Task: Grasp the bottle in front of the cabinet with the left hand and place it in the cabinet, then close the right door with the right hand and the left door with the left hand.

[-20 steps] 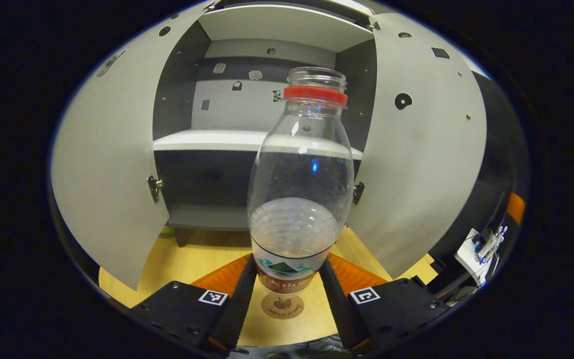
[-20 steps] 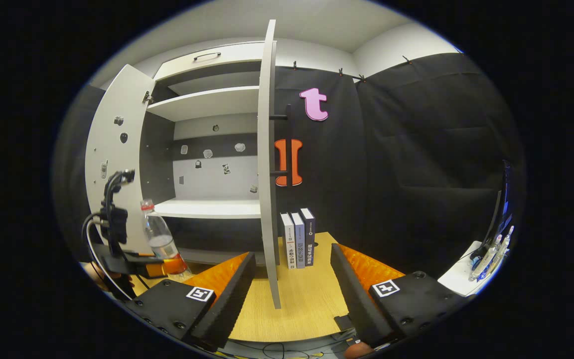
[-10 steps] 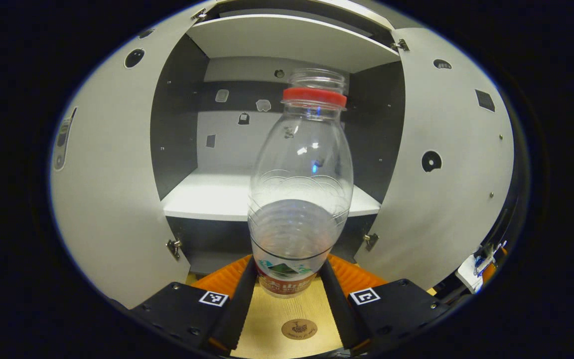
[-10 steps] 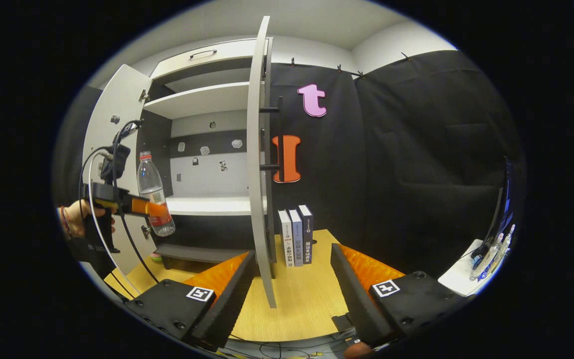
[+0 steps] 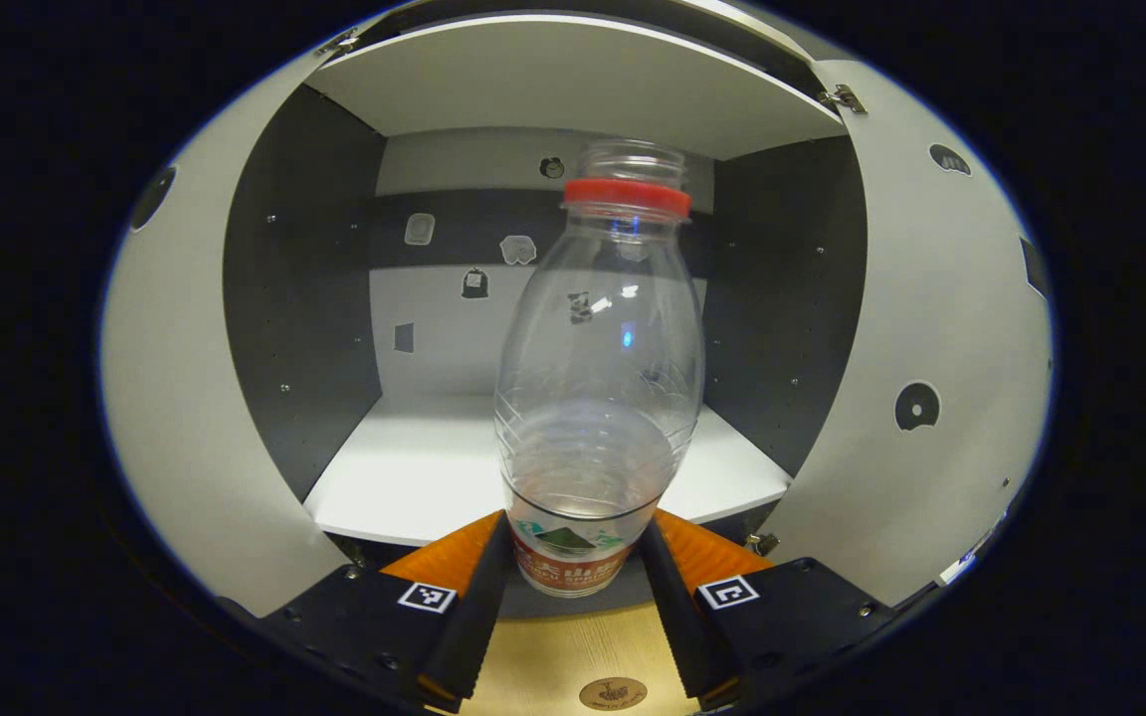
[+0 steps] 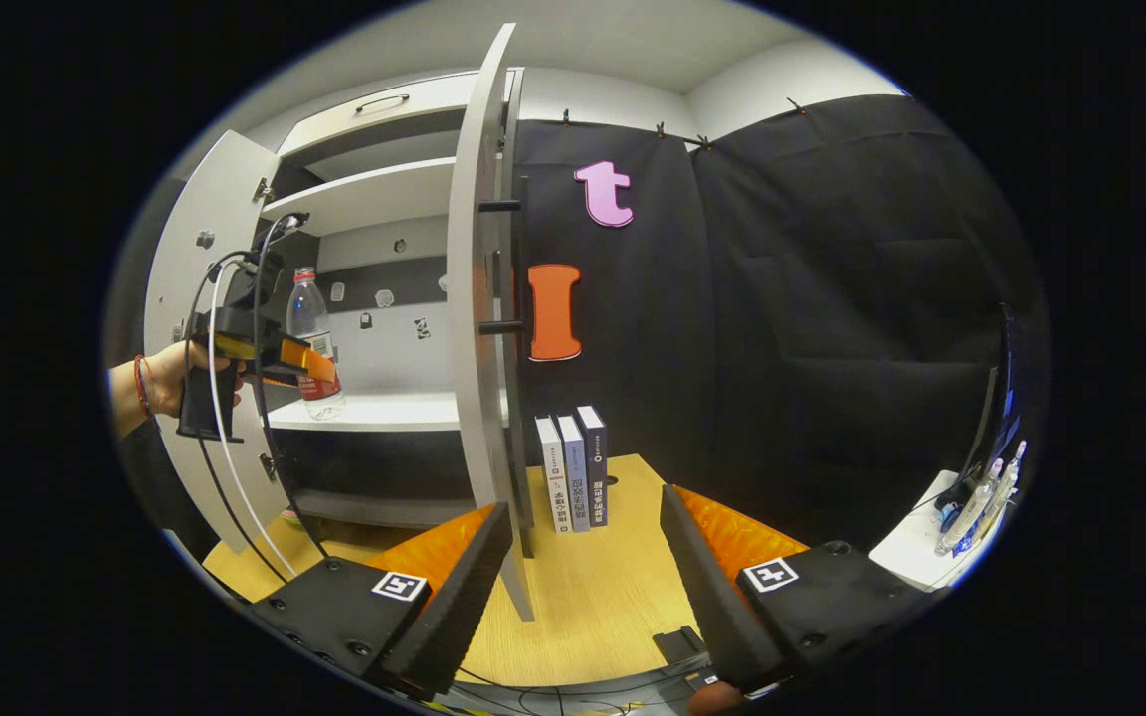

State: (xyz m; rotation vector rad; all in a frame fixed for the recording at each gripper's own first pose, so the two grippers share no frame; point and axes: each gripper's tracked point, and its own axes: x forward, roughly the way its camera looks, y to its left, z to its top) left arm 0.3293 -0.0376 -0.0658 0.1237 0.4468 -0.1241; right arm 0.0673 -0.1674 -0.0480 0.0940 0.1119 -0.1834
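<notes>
Bottle point(image 5: 598, 398) clamped upright between my left gripper's point(image 5: 573, 582) jaws, at the cabinet's mouth.
Both pads squeeze its labelled base, its red neck ring rising above them; ahead of the jaws lies the white shelf point(image 5: 414, 477), with the left door point(image 5: 170, 428) and right door point(image 5: 916, 398) swung wide on either side. My right gripper point(image 6: 578, 587) hangs with its jaws parted, empty, the right door's edge standing between them above the wooden table point(image 6: 593, 587).

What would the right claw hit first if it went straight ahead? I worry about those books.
Probably the edge of the open right door, which stands just beyond the open right claw. The books sit farther back; depth is hard to judge.
</notes>
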